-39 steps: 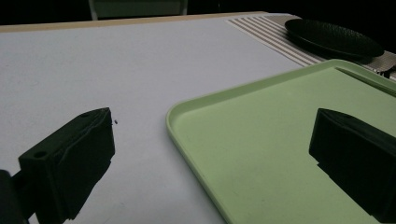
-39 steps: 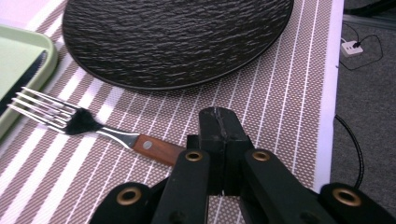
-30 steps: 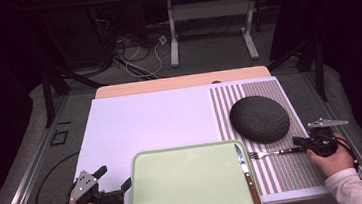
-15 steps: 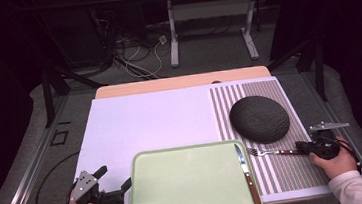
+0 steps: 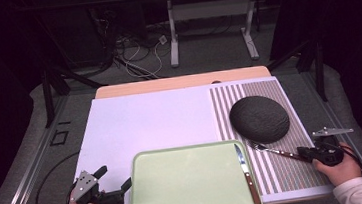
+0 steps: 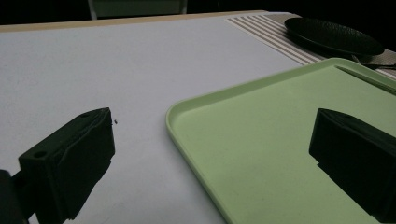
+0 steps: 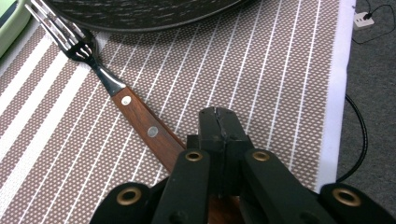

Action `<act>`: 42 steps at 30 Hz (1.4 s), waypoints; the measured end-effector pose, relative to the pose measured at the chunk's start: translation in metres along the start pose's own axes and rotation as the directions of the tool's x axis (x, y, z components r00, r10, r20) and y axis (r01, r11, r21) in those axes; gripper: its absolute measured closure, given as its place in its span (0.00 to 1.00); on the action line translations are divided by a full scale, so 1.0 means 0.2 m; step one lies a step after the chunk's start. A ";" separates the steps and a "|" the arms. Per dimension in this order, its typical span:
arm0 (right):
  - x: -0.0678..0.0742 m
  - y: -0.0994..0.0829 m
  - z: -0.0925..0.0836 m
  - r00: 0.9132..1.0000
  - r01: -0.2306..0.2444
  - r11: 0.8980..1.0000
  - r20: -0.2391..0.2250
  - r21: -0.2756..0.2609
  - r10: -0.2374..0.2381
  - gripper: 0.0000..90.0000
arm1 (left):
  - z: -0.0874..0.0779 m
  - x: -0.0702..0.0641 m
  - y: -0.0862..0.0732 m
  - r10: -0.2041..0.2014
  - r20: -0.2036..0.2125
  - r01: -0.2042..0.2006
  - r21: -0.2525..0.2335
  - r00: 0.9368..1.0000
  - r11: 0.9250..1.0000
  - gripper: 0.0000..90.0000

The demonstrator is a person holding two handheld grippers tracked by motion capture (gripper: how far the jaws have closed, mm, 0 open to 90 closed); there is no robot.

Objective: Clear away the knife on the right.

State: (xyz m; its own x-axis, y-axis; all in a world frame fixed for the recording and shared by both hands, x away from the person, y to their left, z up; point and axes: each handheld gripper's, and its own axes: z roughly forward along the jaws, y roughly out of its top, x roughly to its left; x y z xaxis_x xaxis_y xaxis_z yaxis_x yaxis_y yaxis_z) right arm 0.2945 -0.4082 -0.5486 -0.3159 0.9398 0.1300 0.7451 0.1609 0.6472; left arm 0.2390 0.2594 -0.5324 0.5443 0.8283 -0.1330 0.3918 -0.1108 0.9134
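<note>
**Pale green, brown stripes and black on a white table**

The tray (image 5: pixel 187 187) is a plain pale green. The table cover (image 5: pixel 146 123) is flat white, with a light wood edge behind it. The placemat (image 7: pixel 261 60) is brown, finely dotted, with white stripes. The plate (image 5: pixel 259 118) on it is black with a faint textured surface. The fork (image 7: pixel 116 93) has a dark metal head and a reddish-brown wooden handle with two silver rivets; the knife (image 5: pixel 246 173) has a similar brown handle. Both grippers, left (image 5: pixel 114 185) and right (image 7: pixel 219 122), are black.
</note>
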 end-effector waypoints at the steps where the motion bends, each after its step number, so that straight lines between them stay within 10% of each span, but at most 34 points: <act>1: 0.00 0.00 0.00 1.000 0.004 1.000 -0.002 0.002 -0.004 1.00 | 0.00 0.00 0.00 0.000 0.000 0.000 0.000 1.000 1.000 0.00; 12: 0.00 0.02 -0.06 1.000 0.016 1.000 -0.001 -0.021 -0.016 1.00 | 0.00 0.00 0.00 -0.002 -0.001 0.002 -0.002 1.000 1.000 0.00; 27: 0.10 0.12 -0.26 0.984 0.164 0.985 -0.055 -0.055 -0.167 0.75 | 0.00 0.00 0.00 -0.003 -0.003 0.003 -0.003 1.000 1.000 0.00; 42: 0.15 0.16 -0.22 0.970 0.217 0.970 -0.086 -0.111 -0.227 0.59 | 0.00 0.01 0.00 -0.005 -0.002 0.005 -0.004 1.000 1.000 0.00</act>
State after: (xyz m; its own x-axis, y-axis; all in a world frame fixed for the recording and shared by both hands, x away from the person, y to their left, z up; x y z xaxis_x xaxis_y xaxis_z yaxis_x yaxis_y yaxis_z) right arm 0.2831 -0.3877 -0.4904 -0.5262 0.8492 0.0441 0.5890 0.3266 0.7392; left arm 0.2397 0.2602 -0.5324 0.5409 0.8298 -0.1373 0.3914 -0.1039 0.9143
